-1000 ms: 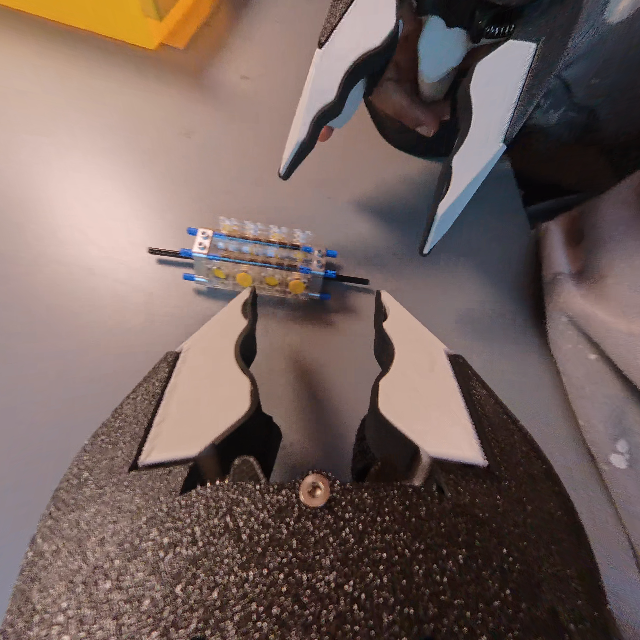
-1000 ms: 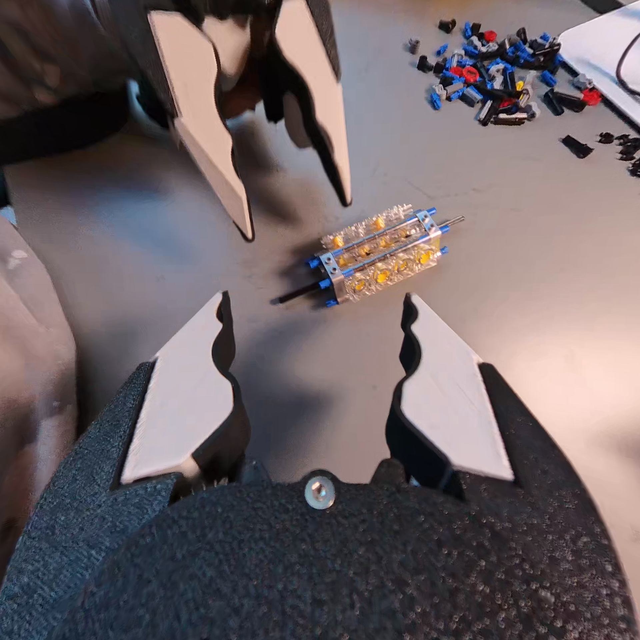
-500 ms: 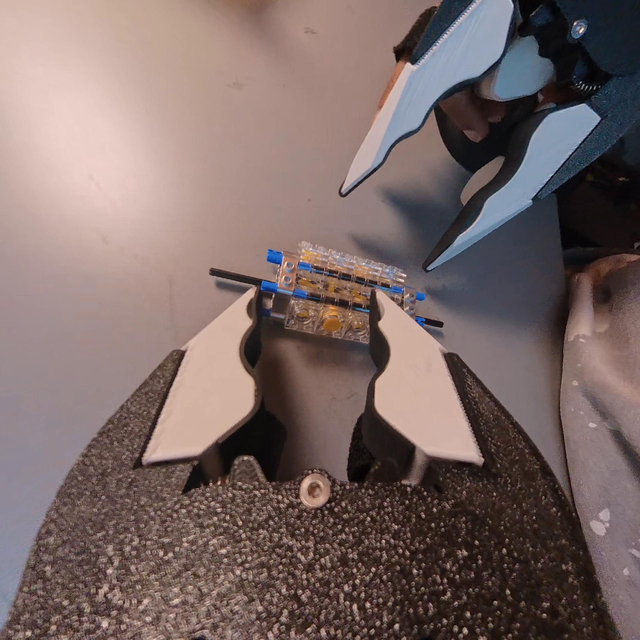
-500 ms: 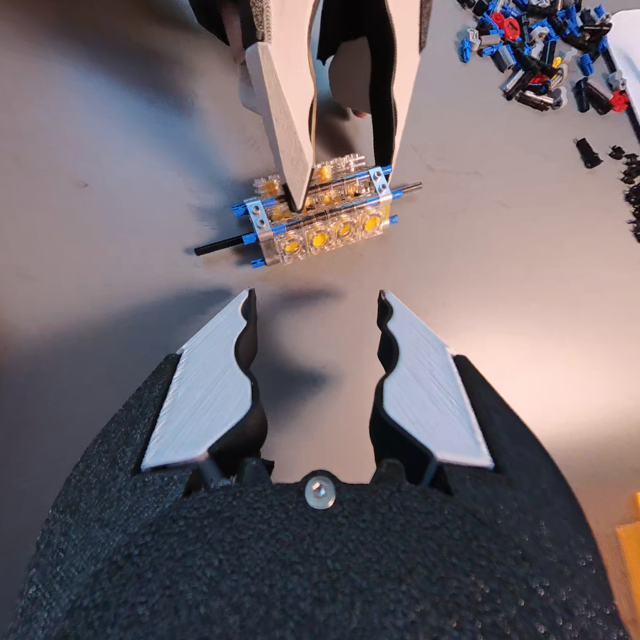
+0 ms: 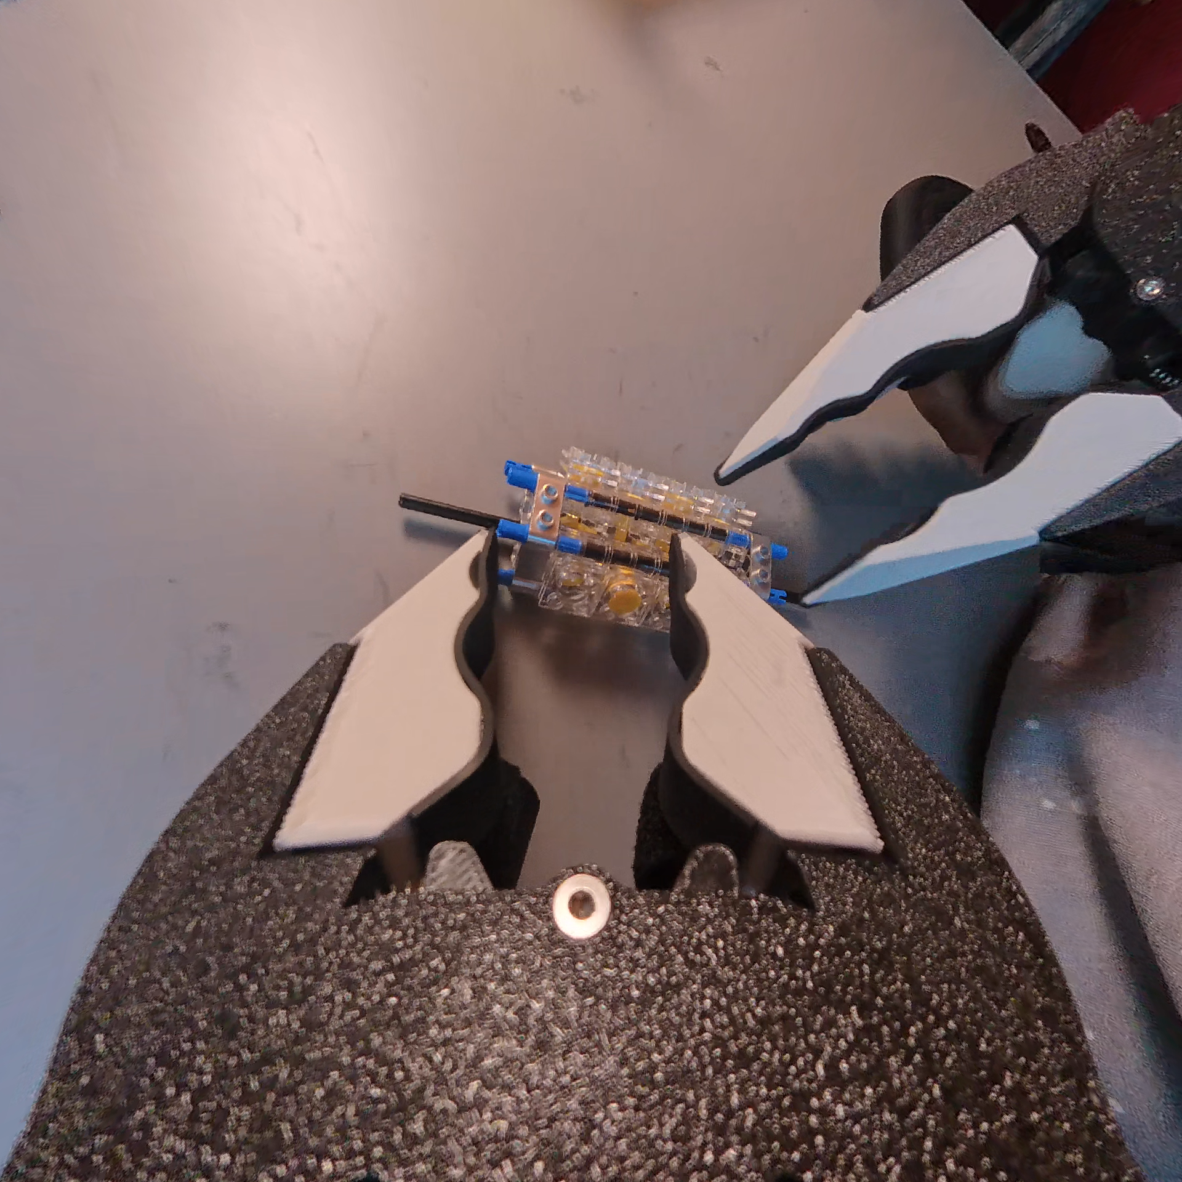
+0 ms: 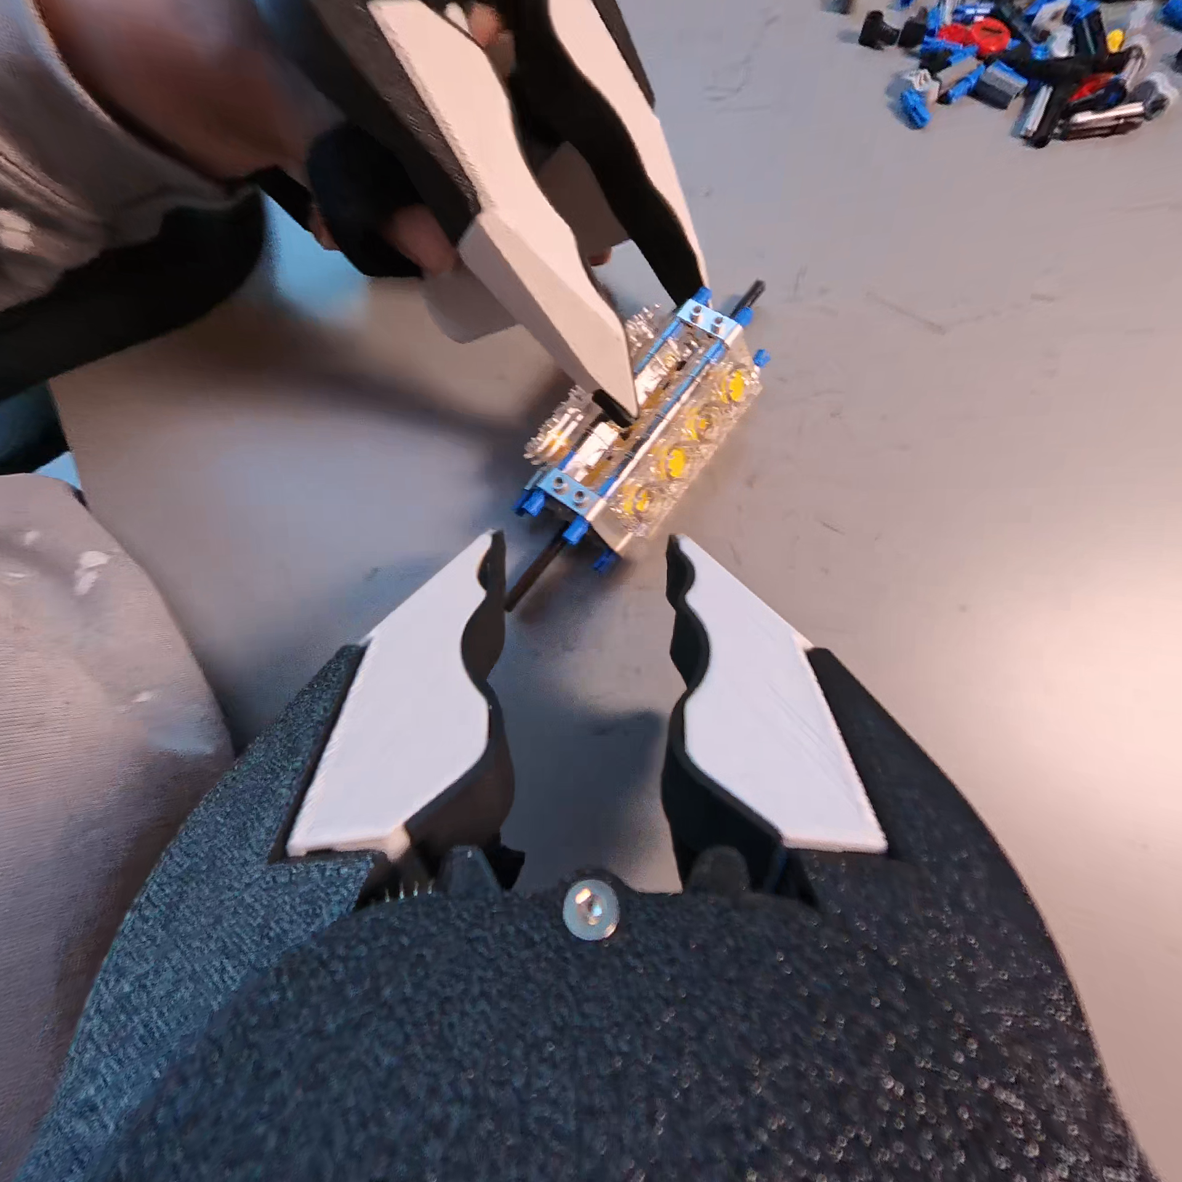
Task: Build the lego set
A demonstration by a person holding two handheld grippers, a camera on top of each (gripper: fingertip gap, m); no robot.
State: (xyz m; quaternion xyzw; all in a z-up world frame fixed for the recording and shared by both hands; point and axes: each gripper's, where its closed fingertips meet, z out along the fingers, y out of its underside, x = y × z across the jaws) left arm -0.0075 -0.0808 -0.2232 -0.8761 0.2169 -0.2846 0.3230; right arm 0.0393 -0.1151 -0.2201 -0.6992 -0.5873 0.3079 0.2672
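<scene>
My workbench in a workshop or lab: scuffed grey tabletop [image 6: 959, 512], loose pile of small plastic building pieces [image 6: 1036, 70] at 1 o'clock.

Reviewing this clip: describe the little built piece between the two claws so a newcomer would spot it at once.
Start from the grey table, with a heap of loose blue, black and red parts at its far edge. Nearer, the left claw straddles a small block assembly, and the right claw is open beside it. Unlike the loose parts, it is one built unit: clear bricks with yellow discs, blue pins, a black axle.
</scene>
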